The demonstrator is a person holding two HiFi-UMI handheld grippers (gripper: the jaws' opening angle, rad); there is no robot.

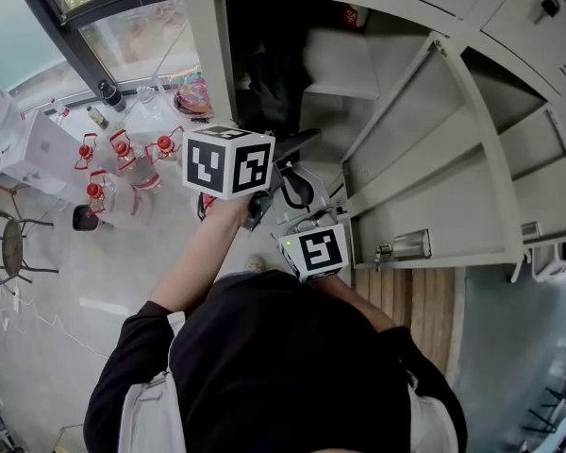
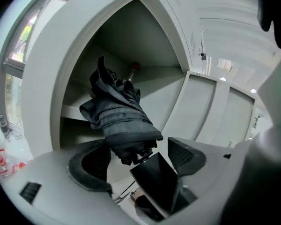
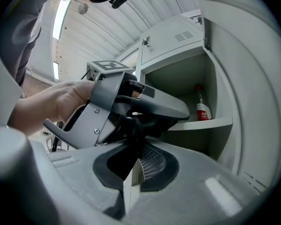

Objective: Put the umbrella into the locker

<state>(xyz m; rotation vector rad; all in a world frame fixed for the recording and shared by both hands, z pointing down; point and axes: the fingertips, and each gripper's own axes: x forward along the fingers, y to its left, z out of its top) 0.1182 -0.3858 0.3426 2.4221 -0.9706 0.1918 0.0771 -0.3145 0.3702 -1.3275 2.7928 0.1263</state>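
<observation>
Left gripper [image 2: 139, 146]: its jaws stand wide apart. The bunched lower end of the umbrella [image 2: 119, 118] sits between the pads, and neither pad presses on the cloth.
Umbrella: it is folded and dark, and it reaches up into the open compartment of the locker [image 2: 159, 46]. Its upper folds are above the shelf [image 2: 72, 111], though we cannot tell whether it rests there yet. The butt end still points out towards us.
How it will handle: we judge it light. The canopy is soft, loose cloth that gives and slides under a pad, while the shaft and ribs inside are stiff. It is not fragile, but a hard pinch could bend the ribs.
Handle [image 2: 154, 179]: it is a black, blocky piece just below the bunched cloth. It is rigid and flat-sided, so we think it the surest place to take hold. The tight band of folds just above it is second best, and the slack upper cloth is worst.
Right gripper [image 3: 133, 158]: its jaws are together on a dark part that runs up towards the left gripper. We take that part for the handle end of the umbrella, so this hand carries it.
Bottle [image 3: 202, 109]: it stands upright on a shelf at the back of the locker, and a long push could nudge it.
Door [image 1: 453, 187]: it is swung wide open to the right and leaves the opening free.
</observation>
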